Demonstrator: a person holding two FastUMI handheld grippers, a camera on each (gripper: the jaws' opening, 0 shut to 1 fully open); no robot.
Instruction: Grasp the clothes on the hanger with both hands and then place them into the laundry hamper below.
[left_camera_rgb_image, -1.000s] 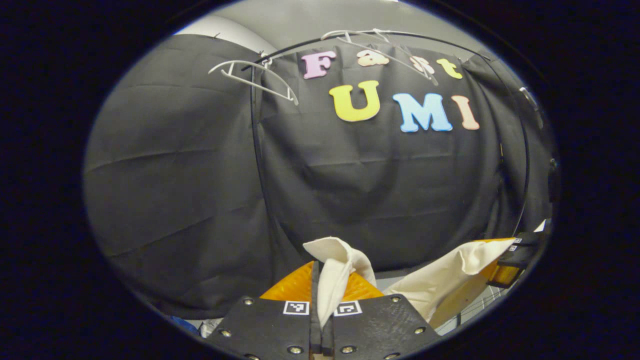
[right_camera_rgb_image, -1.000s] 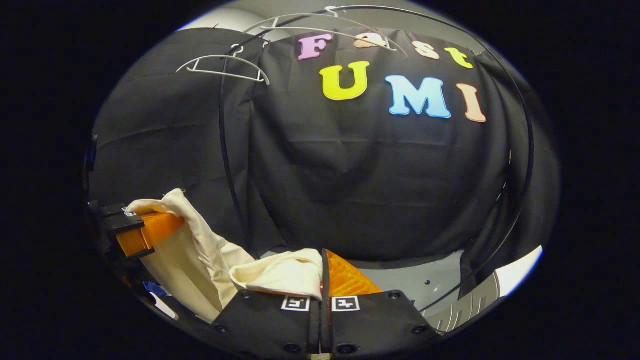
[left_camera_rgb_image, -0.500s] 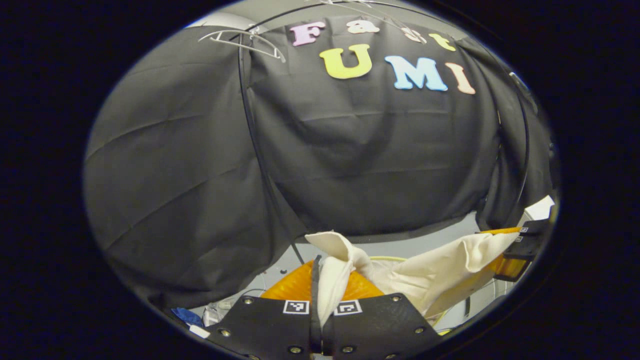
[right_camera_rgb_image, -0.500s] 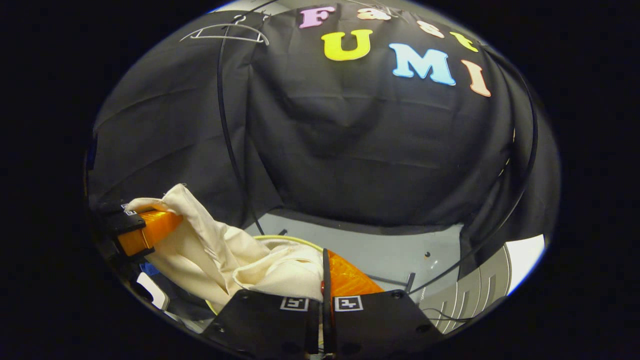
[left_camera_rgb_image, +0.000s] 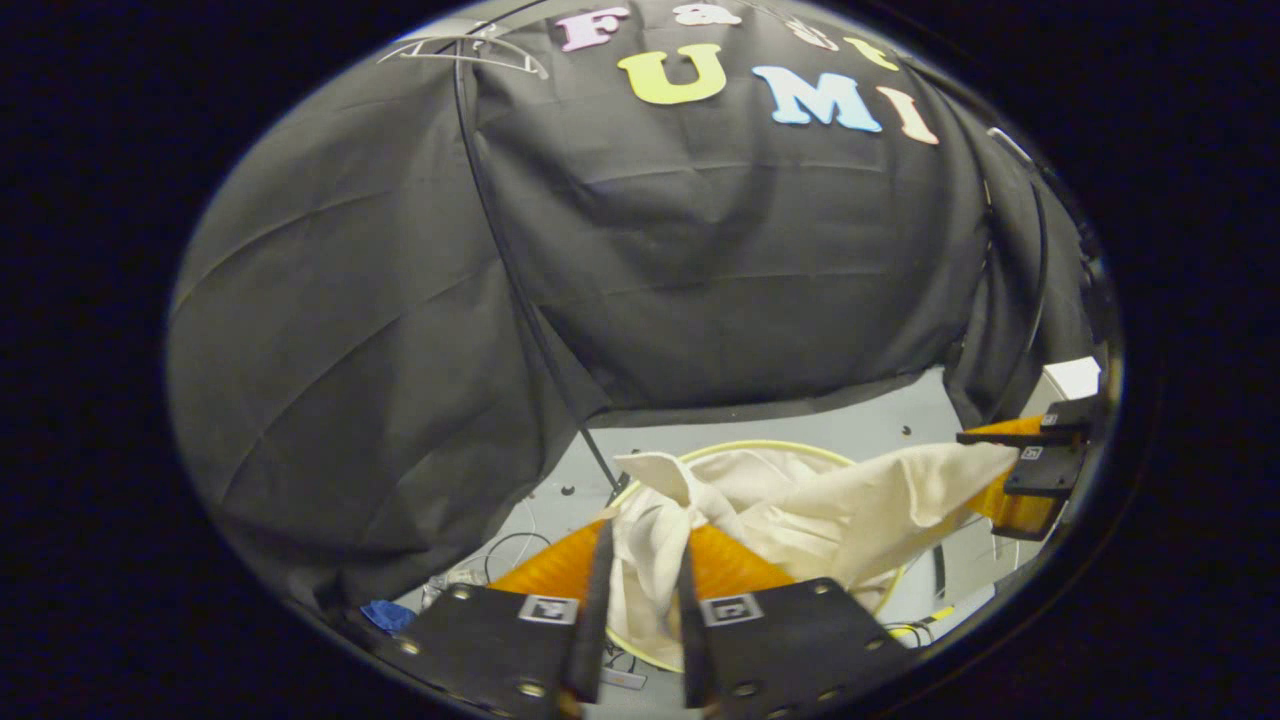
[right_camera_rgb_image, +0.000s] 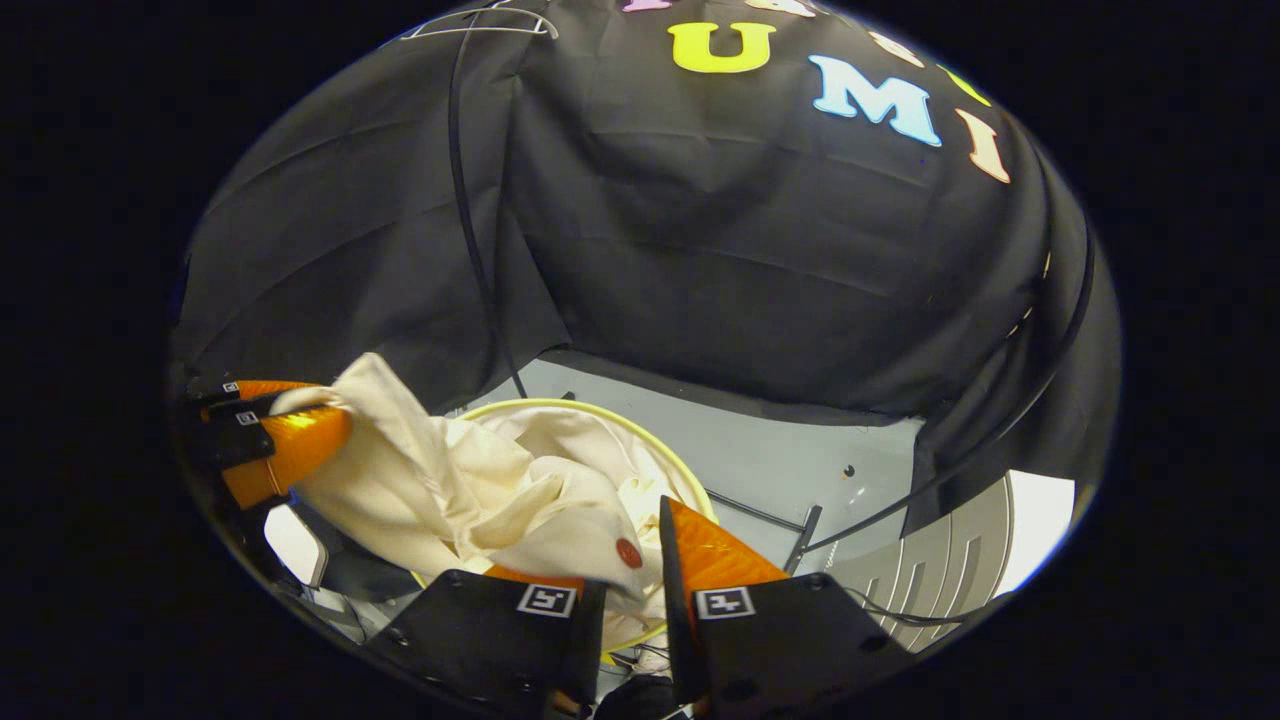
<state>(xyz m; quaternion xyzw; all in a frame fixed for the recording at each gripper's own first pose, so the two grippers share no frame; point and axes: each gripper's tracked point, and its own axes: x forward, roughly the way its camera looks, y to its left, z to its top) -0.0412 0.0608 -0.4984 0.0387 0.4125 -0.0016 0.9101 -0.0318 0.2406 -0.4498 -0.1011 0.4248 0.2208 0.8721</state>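
- Cream cloth garment (left_camera_rgb_image: 800, 505) (right_camera_rgb_image: 470, 495) hangs bunched over the round laundry hamper (left_camera_rgb_image: 760, 447) (right_camera_rgb_image: 560, 405), part of it already down inside the yellow rim.
- left gripper (left_camera_rgb_image: 643, 560), left gripper view: jaws parted, a fold of the garment lies in the gap; whether either finger presses it, cannot tell.
- right gripper (right_camera_rgb_image: 625, 560), right gripper view: jaws apart, the garment's edge with a red button (right_camera_rgb_image: 628, 553) sits between them and drapes over the left finger.
- Each gripper also shows far off in the other's view, at the garment's other end (left_camera_rgb_image: 1020, 470) (right_camera_rgb_image: 265, 440).
- Hamper stands on the grey floor (right_camera_rgb_image: 800, 470).
- White hanger (left_camera_rgb_image: 460, 50) (right_camera_rgb_image: 480, 25) up on the black rail (left_camera_rgb_image: 500, 260), bare.
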